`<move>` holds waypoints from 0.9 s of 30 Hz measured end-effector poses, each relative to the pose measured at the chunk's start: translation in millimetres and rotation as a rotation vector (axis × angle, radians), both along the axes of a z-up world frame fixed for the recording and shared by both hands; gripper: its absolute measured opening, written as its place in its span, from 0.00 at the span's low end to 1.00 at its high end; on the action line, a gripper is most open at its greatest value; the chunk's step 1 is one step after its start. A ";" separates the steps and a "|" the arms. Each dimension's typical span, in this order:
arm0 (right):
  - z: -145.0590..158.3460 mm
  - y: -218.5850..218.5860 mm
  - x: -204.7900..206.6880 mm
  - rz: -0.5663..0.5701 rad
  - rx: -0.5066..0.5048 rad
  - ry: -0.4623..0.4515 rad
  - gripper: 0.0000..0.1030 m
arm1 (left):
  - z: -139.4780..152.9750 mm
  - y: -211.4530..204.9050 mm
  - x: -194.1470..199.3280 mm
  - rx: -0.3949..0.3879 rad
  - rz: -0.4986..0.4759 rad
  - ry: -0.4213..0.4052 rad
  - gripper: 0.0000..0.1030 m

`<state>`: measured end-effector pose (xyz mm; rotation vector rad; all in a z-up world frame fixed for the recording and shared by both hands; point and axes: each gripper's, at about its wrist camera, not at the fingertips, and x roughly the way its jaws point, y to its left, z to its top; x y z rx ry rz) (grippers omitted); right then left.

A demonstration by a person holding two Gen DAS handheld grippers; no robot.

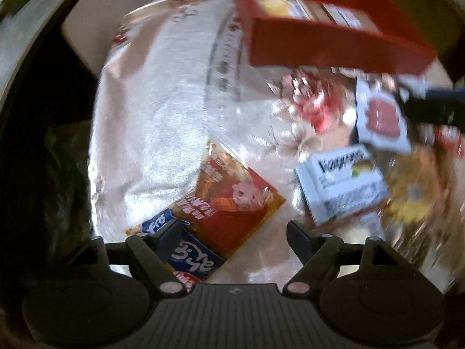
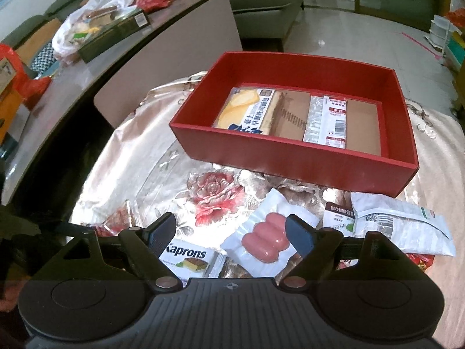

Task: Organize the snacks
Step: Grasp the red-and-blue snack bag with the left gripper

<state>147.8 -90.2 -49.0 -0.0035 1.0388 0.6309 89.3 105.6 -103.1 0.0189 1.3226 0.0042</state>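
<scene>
Red box (image 2: 290,157): 2 pkts inside. Both grippers' jaws apart, nothing gripped; sausage pkt (image 2: 266,241) under R.

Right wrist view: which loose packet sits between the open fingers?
The sausage packet: white, with pink sausages showing. The Kaprons packet lies left of it, the white pouch right.

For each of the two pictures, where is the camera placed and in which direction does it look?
Left wrist view: on the left tongs, looking steeply down at the tablecloth and an orange snack packet; its own open fingers show.
Right wrist view: on the right tongs, looking forward and down at the red box; open fingers straddle a sausage packet.
Shared: red box, sausage packet, Kaprons packet.
</scene>
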 end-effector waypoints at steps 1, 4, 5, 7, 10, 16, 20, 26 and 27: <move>-0.6 -0.1 -0.1 0.003 -0.003 0.002 0.85 | -2.0 -1.3 1.7 0.019 -0.019 0.000 0.74; -4.4 -1.8 1.2 0.002 -0.012 0.013 0.85 | -6.5 1.4 8.3 0.070 -0.043 -0.020 0.76; -5.6 -2.1 1.9 0.001 -0.013 0.018 0.85 | -8.5 3.2 10.9 0.080 -0.048 -0.019 0.76; -8.3 -2.5 2.6 -0.001 -0.017 0.026 0.85 | -15.2 10.6 17.7 0.083 -0.053 0.003 0.81; -11.7 -1.5 2.7 0.003 -0.023 0.035 0.85 | -19.2 11.4 19.1 0.067 -0.072 0.019 0.83; -9.8 -4.2 8.3 -0.011 -0.015 0.035 0.86 | -15.6 -9.9 -1.0 0.136 -0.113 -0.012 0.70; -5.4 -7.2 8.4 -0.018 -0.004 0.029 0.86 | -11.2 -19.7 -14.5 0.143 -0.076 -0.010 0.56; -0.8 -17.0 3.7 -0.025 -0.003 0.025 0.87 | -12.2 -43.7 -34.9 0.271 -0.045 -0.066 0.58; -0.4 -19.6 2.8 -0.028 -0.001 0.027 0.87 | -13.1 -47.9 -35.6 0.300 -0.062 -0.075 0.59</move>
